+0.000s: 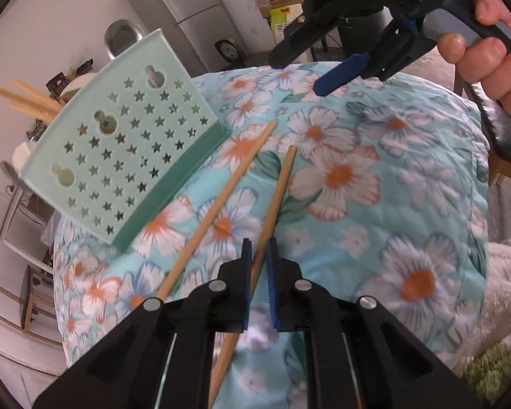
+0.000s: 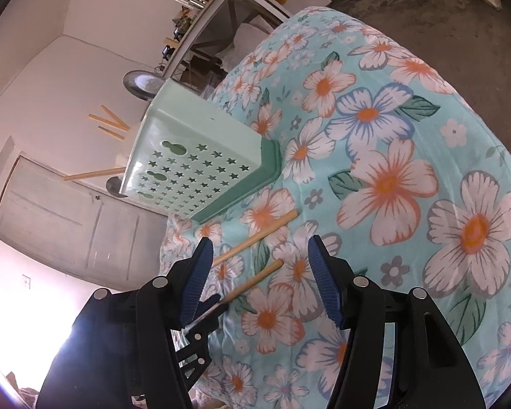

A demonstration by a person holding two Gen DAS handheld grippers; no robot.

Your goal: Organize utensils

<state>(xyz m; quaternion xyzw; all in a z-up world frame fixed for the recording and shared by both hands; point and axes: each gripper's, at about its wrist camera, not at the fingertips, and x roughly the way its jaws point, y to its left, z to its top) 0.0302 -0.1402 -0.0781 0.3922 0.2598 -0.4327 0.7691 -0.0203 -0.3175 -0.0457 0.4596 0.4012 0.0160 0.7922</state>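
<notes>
My left gripper [image 1: 259, 248] fingers clamped on chopstick [image 1: 278, 184], long axis pointing ahead; utensil holder [image 1: 119, 156] lies ahead-left. Right gripper [image 2: 259, 281] fingers apart.

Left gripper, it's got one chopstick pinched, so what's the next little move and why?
Probably lift and swing it toward the green holder. The left gripper is shut on a chopstick whose far end lies on the floral cloth, and other chopsticks already stick out of the holder's top. A second chopstick remains on the cloth; the right gripper hangs open above.
</notes>
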